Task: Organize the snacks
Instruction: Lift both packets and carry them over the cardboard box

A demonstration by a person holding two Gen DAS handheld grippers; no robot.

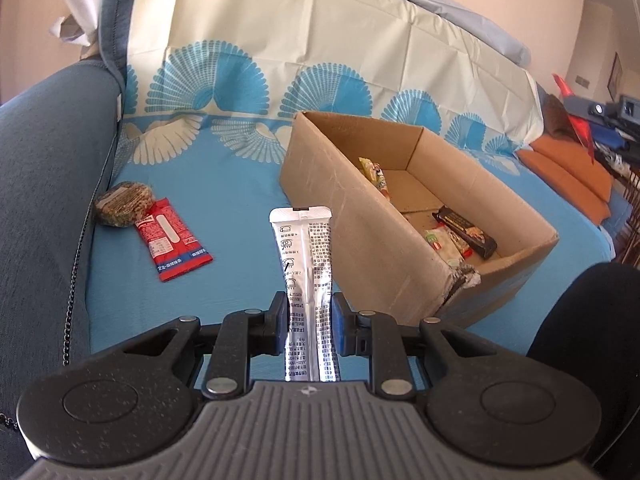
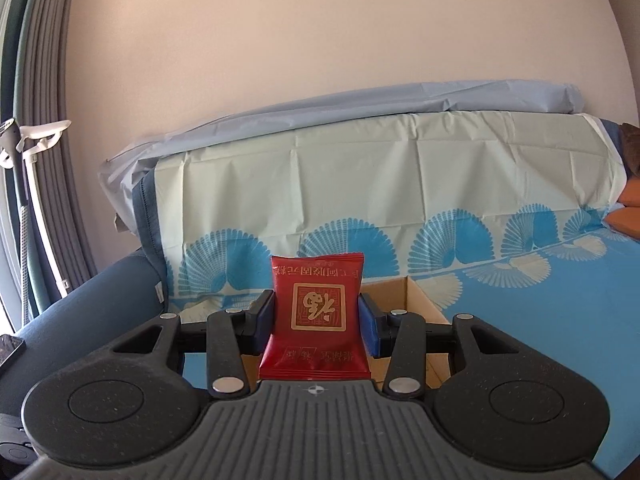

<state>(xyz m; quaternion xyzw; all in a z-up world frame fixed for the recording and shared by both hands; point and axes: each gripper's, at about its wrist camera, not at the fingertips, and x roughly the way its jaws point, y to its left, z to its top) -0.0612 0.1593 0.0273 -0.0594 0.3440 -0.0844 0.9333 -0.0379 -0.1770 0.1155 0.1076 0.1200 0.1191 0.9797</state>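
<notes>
Left wrist view shows the left tool [image 1: 308, 322] clamped on a long silver foil sachet printed with black text [image 1: 306, 276], which stands up between the blue pads [image 1: 282, 320], both pressing its sides. Beyond it lies a sofa seat draped in a blue cloth with white and blue fan patterns [image 1: 224, 184]. An open brown cardboard box [image 1: 352, 200] sits on the cloth toward the right side of the seat, its near corner torn. Inside the box lie a dark brown wrapped bar [image 1: 466, 232], a green-and-white packet [image 1: 444, 244] touching it, and a yellow-green packet [image 1: 376, 176] leaning against the box's left wall. Near the seat's left edge, beside the dark blue sofa armrest [image 1: 44, 184], rests a round seeded cake in clear wrap [image 1: 124, 204], with a flat red snack packet with a white label [image 1: 172, 246] just beside it, possibly touching; the angle makes that hard to judge.

Right wrist view shows the right tool [image 2: 317, 320] closed on a square dark red pouch with a gold seal emblem [image 2: 316, 312], held upright between its fingers above the cardboard box, whose rim shows just behind the pouch.
</notes>
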